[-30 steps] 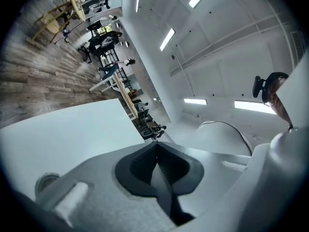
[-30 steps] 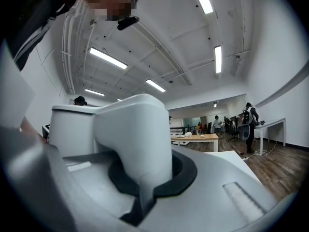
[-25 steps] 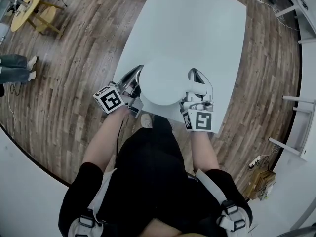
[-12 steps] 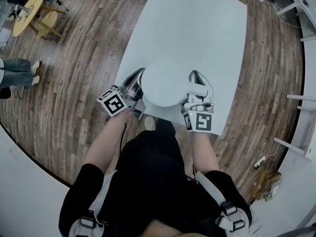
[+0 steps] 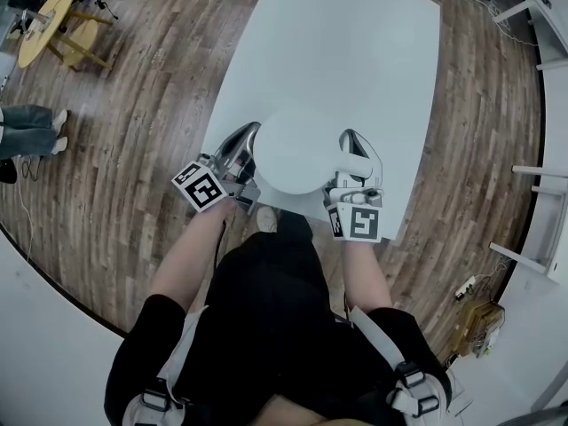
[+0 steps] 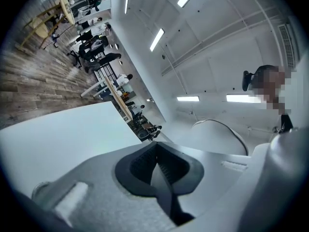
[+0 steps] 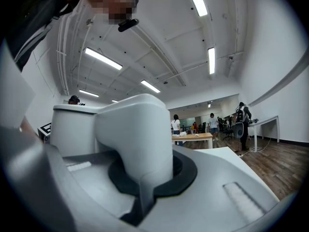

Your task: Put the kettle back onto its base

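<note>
Jaws of the right gripper (image 7: 145, 190) are pressed together on the white moulded handle (image 7: 137, 134) of the white round-lidded electric kettle (image 5: 293, 149). Its cylindrical body stands just left of those fingers in the right gripper view. From above, I cannot tell whether a base lies under it.

The left gripper (image 6: 157, 161) is closed with nothing between its dark ribbed pads (image 6: 169, 166). The kettle's rounded side bulges just to the right of its fingertips. In the head view they sit right beside the body, and whether they touch it I cannot tell.

The kettle stands between the two sets of fingers, near the closest edge of the white rectangular table (image 5: 355, 43), whose top stretches away beyond both. Brown wood-plank floor (image 5: 151, 105) surrounds the table. Far to the left of the left fingers stand a round yellow wooden stool (image 5: 49, 16) and a person's jeans-clad legs (image 5: 27, 122).
</note>
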Tool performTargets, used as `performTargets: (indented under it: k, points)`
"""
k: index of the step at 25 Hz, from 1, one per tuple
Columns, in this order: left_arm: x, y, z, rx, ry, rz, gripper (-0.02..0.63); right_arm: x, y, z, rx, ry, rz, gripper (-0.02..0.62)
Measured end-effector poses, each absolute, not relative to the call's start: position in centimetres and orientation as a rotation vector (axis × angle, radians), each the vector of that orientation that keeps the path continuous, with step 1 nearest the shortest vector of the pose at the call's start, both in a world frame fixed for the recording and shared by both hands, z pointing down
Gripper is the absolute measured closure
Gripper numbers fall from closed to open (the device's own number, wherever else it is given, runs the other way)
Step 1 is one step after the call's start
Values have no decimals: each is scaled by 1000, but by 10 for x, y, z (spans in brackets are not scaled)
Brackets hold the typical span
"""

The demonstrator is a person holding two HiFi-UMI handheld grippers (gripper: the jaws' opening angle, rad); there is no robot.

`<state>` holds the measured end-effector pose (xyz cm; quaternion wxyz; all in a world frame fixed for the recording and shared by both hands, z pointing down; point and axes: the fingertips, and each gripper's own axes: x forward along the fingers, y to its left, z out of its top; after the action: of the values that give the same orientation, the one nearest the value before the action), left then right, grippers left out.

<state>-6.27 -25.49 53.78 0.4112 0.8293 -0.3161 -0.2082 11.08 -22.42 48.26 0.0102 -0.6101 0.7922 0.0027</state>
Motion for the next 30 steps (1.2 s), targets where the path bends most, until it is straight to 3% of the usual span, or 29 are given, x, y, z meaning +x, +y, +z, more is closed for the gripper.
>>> performTargets:
  k: [30]
  points:
    - [-69,-255,538,2079,-794,-556,607,103,-226,479,-1899,2498,34,591]
